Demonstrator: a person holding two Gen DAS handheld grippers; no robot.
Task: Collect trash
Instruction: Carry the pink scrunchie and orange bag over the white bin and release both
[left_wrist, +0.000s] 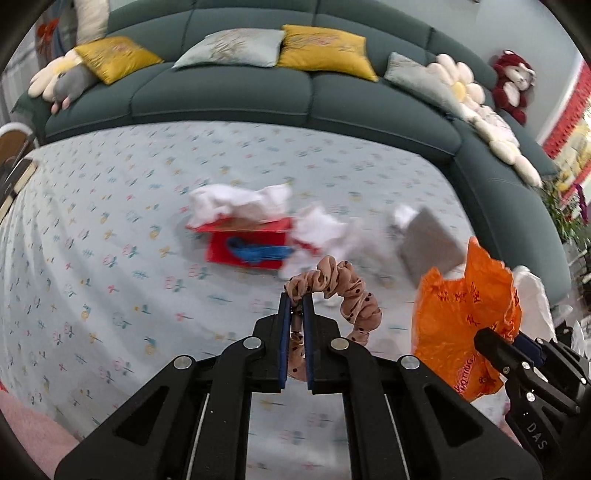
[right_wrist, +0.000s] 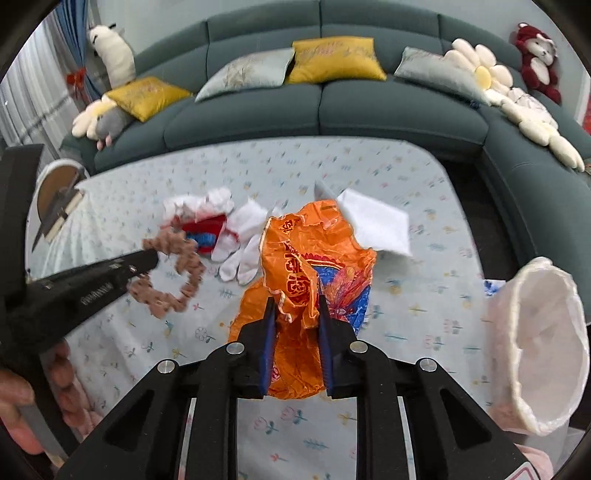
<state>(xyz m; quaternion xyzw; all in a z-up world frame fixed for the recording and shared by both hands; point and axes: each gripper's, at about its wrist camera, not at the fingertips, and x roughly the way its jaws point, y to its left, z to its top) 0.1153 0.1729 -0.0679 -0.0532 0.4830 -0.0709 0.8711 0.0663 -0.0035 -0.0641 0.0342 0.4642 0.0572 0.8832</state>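
Orange plastic bag (right_wrist: 295, 295) is pinched in the right hand-held gripper (right_wrist: 295, 310): both blue-padded fingers (right_wrist: 267, 339) press into its crumpled folds, bag bulging up and forward past the tips and hanging a little below them. It sits raised over the counter (right_wrist: 424, 177), which carries a pale floral cloth. From the left wrist view the same bag (left_wrist: 461, 325) shows to the right, with the right hand-held gripper (left_wrist: 517, 341) gripping its lower edge.

Left hand-held gripper (left_wrist: 296, 299) is nearly pressed together on a tan dotted scrunchie (left_wrist: 343, 295); one part of the loop runs between the pads, the rest arcs out forward and to the right of the tips. In the right wrist view the scrunchie (right_wrist: 173, 277) hangs off the left hand-held gripper (right_wrist: 147, 258), left of the orange bag and apart from it.

On the counter beyond both grippers: red tissue box (left_wrist: 251, 243) with white tissue (left_wrist: 240, 201) bunched on top, white crumpled paper (left_wrist: 321, 236) just beside it to the right, grey-white flat packet (left_wrist: 424, 240) further right. All blurred.

White lined bin (right_wrist: 539, 354) stands at the counter's right edge, mouth tilted toward the camera, well right of the orange bag. Dark green sofa (right_wrist: 332, 107) with cushions wraps behind.
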